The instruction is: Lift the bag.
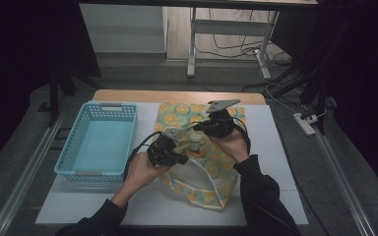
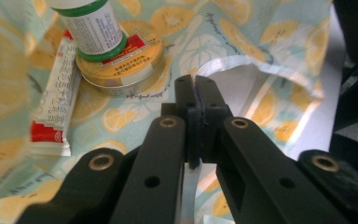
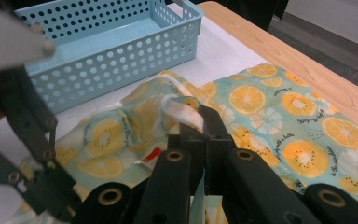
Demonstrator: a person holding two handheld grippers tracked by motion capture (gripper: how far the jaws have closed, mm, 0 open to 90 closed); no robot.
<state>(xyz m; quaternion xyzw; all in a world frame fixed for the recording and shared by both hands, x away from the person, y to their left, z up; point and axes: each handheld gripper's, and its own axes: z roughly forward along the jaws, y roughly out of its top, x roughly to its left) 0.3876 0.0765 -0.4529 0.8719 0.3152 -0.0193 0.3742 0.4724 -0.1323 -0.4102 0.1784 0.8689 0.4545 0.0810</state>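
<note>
A cloth bag (image 1: pixel 215 169) printed with orange slices lies on the white mat, its mouth toward the person. My left gripper (image 1: pixel 176 143) is shut on the bag's white-lined edge (image 2: pixel 192 179), which runs down between the jaws (image 2: pixel 196 87). My right gripper (image 1: pixel 198 128) is shut on a bunched-up part of the bag's edge (image 3: pixel 186 108), held raised off the table (image 3: pixel 205 120). Between the two grippers, on the cloth, a small white bottle (image 2: pixel 95 28) with green bands stands on a round yellow tin (image 2: pixel 121 63). A red-and-white sachet (image 2: pixel 53 100) lies beside them.
A light blue perforated basket (image 1: pixel 75 147) stands empty at the left of the mat, its wall (image 3: pixel 121 70) close to the lifted cloth. The wooden table edge (image 1: pixel 177 96) runs along the back. The left gripper's linkage (image 3: pixel 28 130) is at the left of the right gripper view.
</note>
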